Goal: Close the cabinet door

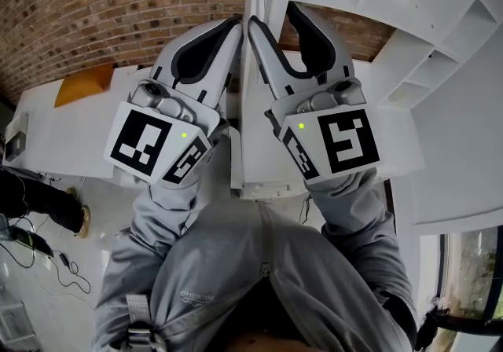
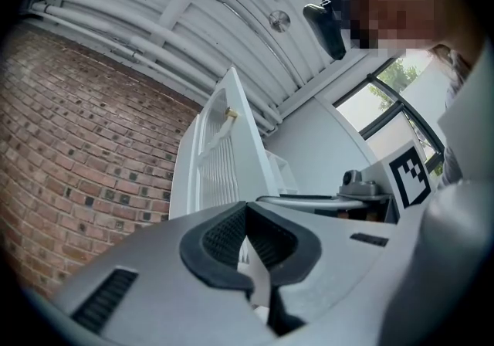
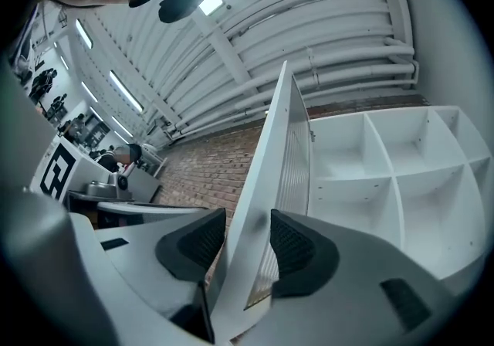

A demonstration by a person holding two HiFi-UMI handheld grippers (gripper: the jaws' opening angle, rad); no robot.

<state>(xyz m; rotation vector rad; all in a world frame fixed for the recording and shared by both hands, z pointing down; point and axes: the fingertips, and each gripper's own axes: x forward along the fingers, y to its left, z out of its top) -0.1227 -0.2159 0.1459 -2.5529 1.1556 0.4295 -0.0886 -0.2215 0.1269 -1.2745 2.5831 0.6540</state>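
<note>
The cabinet door [image 3: 272, 159] is standing open, swung out from the white cabinet [image 3: 386, 174] with its shelves, and its thin edge is pointing toward the person. The right gripper [image 3: 245, 242] is sitting over that edge with its jaws spread wide. The door is standing between the two dark pads, but they are not squeezing it. I think it is placed like that so it can push the door sideways without having to hold on. The left gripper [image 2: 248, 221] is hanging just beside the door, on the brick wall [image 1: 118, 5] side, with its jaws pressed together and nothing in them. It is probably closed up like that so it can work as a flat pusher, or just be out of the way. The door is not closed yet, so swinging it back to the cabinet is what is left to do.
</note>
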